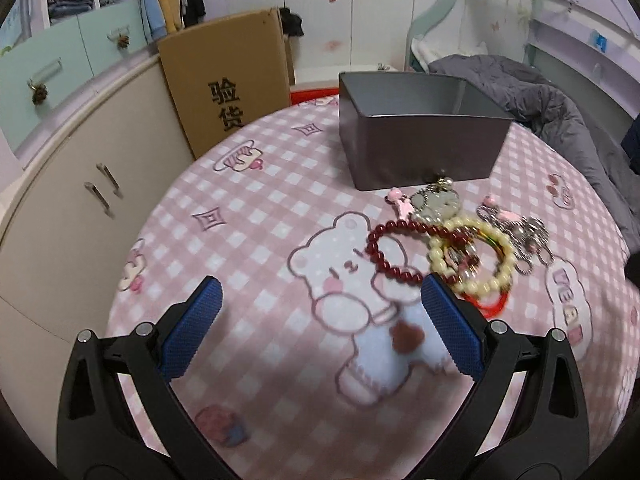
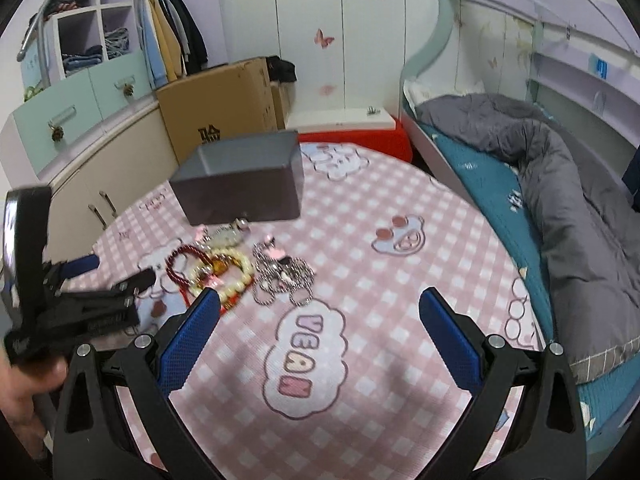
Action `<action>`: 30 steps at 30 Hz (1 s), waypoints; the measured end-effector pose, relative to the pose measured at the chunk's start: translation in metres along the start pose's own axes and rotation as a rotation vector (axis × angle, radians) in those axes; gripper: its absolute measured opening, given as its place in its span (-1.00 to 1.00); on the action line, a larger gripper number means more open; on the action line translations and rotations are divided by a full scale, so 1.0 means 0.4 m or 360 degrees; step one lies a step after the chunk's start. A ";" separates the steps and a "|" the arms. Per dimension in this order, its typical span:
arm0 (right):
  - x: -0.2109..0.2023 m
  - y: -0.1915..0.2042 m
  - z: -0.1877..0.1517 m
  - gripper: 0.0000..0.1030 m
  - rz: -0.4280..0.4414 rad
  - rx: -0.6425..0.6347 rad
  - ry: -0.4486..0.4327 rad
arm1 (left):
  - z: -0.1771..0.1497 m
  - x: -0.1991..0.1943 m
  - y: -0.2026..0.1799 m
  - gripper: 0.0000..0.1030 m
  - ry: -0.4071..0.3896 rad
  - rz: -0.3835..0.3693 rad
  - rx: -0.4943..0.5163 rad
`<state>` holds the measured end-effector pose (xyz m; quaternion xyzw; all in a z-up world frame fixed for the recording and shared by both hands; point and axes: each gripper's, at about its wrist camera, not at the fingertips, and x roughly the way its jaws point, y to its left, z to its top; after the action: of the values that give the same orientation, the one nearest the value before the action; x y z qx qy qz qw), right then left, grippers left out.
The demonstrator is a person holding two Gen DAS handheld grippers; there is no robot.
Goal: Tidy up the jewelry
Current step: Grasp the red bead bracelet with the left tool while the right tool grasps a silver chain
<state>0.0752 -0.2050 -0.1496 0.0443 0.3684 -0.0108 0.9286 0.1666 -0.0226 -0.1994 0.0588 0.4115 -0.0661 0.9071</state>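
A round table (image 1: 248, 216) covered in a pink checked cloth with cartoon bears holds a small heap of jewelry and a grey metal box (image 1: 416, 136). The box stands open at the top near the far side of the table, and nothing can be seen inside it from the left wrist view. Just in front of the box lies the jewelry: a dark red bead bracelet (image 1: 394, 250), a cream bead bracelet (image 1: 476, 258) that overlaps it, a red cord (image 1: 494, 306) peeking out beneath the cream beads, and a tangle of silver chains (image 1: 524, 240) with pink charms to the right. A silver pendant (image 1: 436, 202) lies closest to the box, almost touching its front wall. The left gripper (image 1: 320, 296) hangs above the cloth with its blue-padded fingers spread wide and nothing between them; its right finger (image 1: 448, 320) sits just beside the bracelets, though the blur makes it hard to say whether it touches them. The right gripper (image 2: 318, 304) is also spread wide and empty, hovering over the cloth near the word printed in a cloud shape, with the chains just beyond its left finger. In the right wrist view a hand (image 2: 24, 396) grips the handle of the left gripper at the left edge. A cardboard box (image 1: 224, 80) stands behind the table, and a bed with a grey quilt (image 2: 560, 184) runs along the right.
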 end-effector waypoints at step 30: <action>0.223 0.052 0.048 -0.62 0.0238 -0.0244 0.0230 | 0.005 -0.079 0.067 -0.85 -0.0204 -0.0346 -0.0058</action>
<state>0.1544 -0.1850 -0.1954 0.0012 0.4296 0.0899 0.8985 0.1518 0.0057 -0.1728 -0.0069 0.3578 -0.1604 0.9199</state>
